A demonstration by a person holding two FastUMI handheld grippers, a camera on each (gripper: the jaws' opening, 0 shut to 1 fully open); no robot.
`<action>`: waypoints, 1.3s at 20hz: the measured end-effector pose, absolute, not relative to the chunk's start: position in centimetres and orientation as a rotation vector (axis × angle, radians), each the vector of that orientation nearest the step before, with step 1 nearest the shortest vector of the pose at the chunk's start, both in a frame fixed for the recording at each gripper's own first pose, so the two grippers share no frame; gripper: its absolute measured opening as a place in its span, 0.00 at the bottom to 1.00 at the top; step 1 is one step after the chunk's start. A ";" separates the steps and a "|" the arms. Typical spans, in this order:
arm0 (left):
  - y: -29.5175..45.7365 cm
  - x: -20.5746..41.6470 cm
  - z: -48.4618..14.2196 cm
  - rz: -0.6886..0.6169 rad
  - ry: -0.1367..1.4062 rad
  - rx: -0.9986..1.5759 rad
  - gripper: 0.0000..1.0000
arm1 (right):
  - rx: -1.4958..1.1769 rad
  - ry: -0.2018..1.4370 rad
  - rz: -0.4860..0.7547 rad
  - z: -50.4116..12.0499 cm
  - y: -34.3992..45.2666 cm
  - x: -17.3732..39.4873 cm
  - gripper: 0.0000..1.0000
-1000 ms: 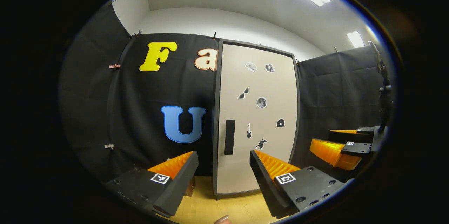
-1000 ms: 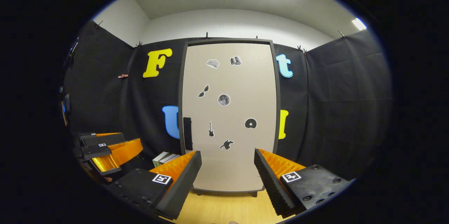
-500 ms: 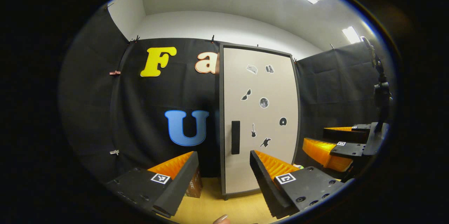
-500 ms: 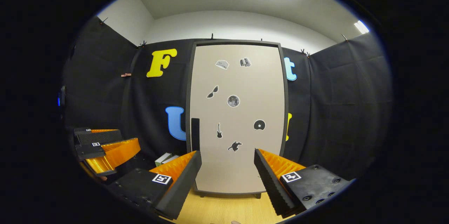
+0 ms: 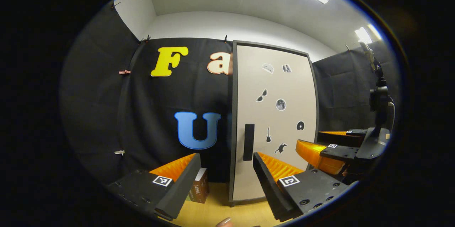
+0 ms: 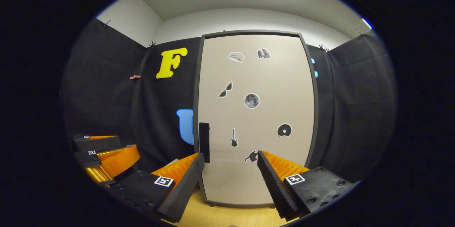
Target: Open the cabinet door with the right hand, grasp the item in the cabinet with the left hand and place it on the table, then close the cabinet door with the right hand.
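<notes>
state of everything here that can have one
cabinet door: shut, nothing touching it
door handle: upright, not gripped
right gripper: open, empty, short of the door
left gripper: open, empty
brown box: standing on the table, left of the cabinet

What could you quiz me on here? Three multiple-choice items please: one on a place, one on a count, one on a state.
1. Where on the tall beige cabinet door is the black vertical handle?
A left edge
B right edge
C top

2. How many stickers are on the door?
A four
B seven
C ten

3. The door is:
A wide open
B shut
C removed

Answers:
1 A, the handle sits by the left frame.
2 B, seven small stickers can be counted.
3 B, the door lies flush in its dark frame, and the right gripper, jaws apart, has not touched it.
</notes>
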State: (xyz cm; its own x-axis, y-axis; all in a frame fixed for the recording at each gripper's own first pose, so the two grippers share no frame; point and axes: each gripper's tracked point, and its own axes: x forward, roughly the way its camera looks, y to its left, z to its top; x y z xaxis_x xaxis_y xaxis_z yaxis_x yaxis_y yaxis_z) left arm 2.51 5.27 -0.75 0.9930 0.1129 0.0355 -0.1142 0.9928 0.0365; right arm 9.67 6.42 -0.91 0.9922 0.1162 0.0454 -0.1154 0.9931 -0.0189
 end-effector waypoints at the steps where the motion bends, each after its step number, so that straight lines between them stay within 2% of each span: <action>1: 5.5 2.7 -0.9 0.125 -0.037 0.044 0.93 | -0.025 -0.044 0.124 -1.3 6.8 10.5 0.98; 6: 6.6 3.4 -1.8 0.135 -0.024 0.021 0.93 | -0.008 -0.047 0.189 -2.7 10.7 14.1 0.97; 11: 7.6 3.2 -2.4 0.147 -0.012 0.038 0.93 | -0.017 -0.061 0.190 -3.7 13.6 17.8 0.91; 14: 7.6 2.7 -2.9 0.140 0.000 0.026 0.93 | -0.006 -0.049 0.181 -4.5 14.7 19.9 0.73; 22: 6.9 2.6 -2.8 0.080 -0.002 -0.003 0.93 | -0.004 -0.013 0.080 -6.6 14.7 25.1 0.75; 26: 7.2 2.7 -2.6 0.075 0.006 -0.009 0.93 | -0.006 0.001 0.039 -7.0 14.5 26.3 0.59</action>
